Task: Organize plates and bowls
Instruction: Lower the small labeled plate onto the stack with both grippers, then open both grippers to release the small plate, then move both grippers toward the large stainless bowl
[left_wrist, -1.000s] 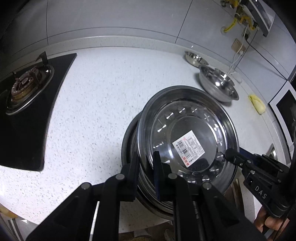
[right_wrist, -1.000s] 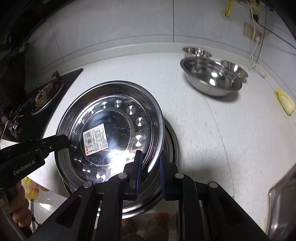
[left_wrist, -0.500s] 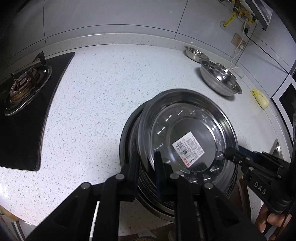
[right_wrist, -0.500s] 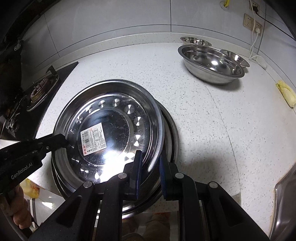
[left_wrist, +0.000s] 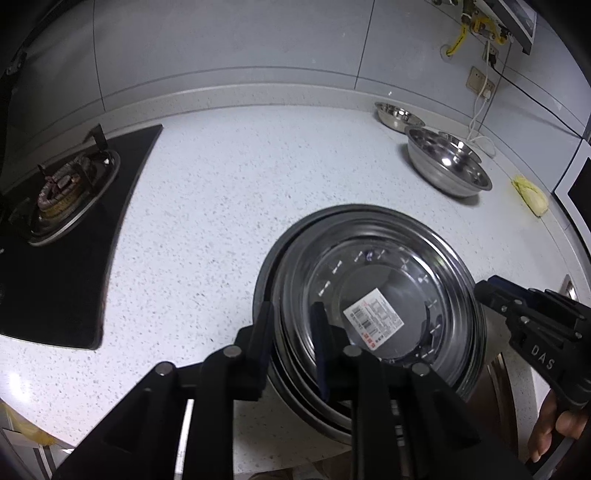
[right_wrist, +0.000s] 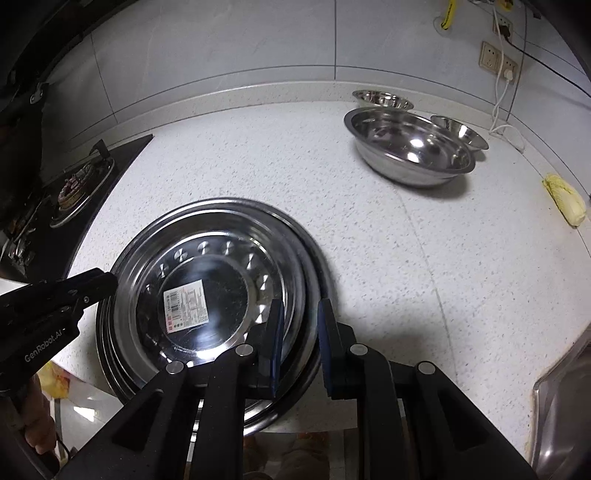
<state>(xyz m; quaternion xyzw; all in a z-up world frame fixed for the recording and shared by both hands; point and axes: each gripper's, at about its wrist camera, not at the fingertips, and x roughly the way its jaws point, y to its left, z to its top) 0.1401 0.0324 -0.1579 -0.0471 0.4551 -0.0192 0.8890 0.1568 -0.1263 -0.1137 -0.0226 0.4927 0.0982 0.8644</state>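
One plate (left_wrist: 373, 295) between opening left tongs (left_wrist: 291, 321) — right (right_wrist: 301, 317) clamped.

The left tongs (left_wrist: 291, 332) are pointed steeply downward, and their jaws are being opened, with the rim of the top plate (left_wrist: 373, 295) of a stack between them. The right tongs (right_wrist: 301, 332) are likewise angled down, with the opposite rim seen between their jaws; whether the pads are pressed on it cannot be told. A hand (left_wrist: 554, 428) is seen behind the right tongs, and another hand (right_wrist: 37, 417) behind the left.
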